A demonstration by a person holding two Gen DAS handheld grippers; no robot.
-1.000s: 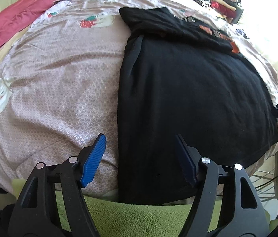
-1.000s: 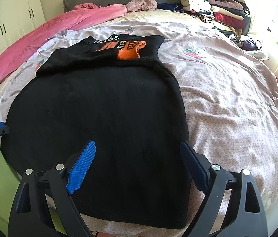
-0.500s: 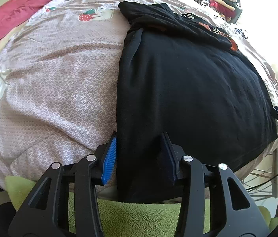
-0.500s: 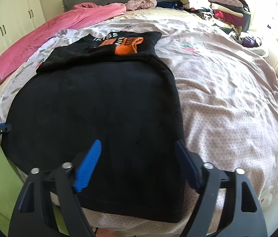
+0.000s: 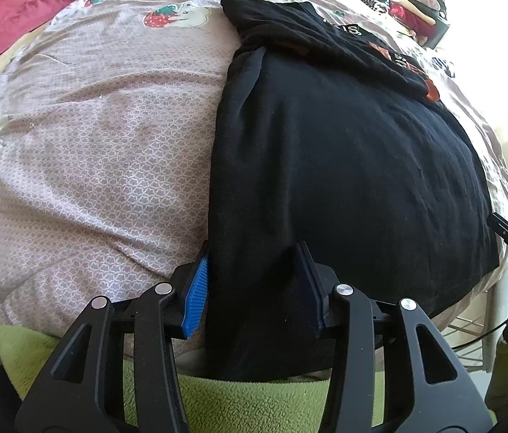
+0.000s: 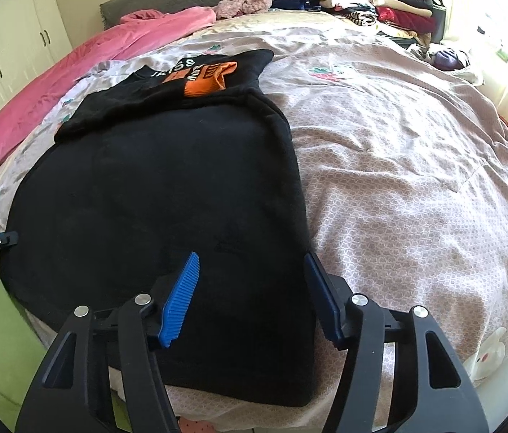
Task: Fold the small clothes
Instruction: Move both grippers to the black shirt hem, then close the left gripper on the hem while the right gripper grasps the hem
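A black garment (image 5: 344, 166) (image 6: 167, 195) lies flat on the bed, its far end folded over so an orange print (image 6: 205, 79) shows. My left gripper (image 5: 252, 252) sits at the near left corner. Its blue pads (image 5: 194, 288) are closed in on a bunched strip of the cloth's left edge. My right gripper (image 6: 251, 258) is at the near right corner with its jaws closing. The cloth's right edge lies between them and the pads do not squeeze it. Each gripper's tip shows at the edge of the other wrist view.
A patterned pinkish bedspread (image 6: 416, 180) covers the bed. A pink quilt (image 6: 73, 83) runs along the far left side, and stacked folded clothes (image 6: 380, 0) sit at the far right. A person's green fleece clothing (image 5: 246, 397) is at the near edge.
The left jaws closed in from wide apart onto the garment's left edge, then held. The right gripper sank slightly toward the cloth while its jaws narrowed around the right edge.
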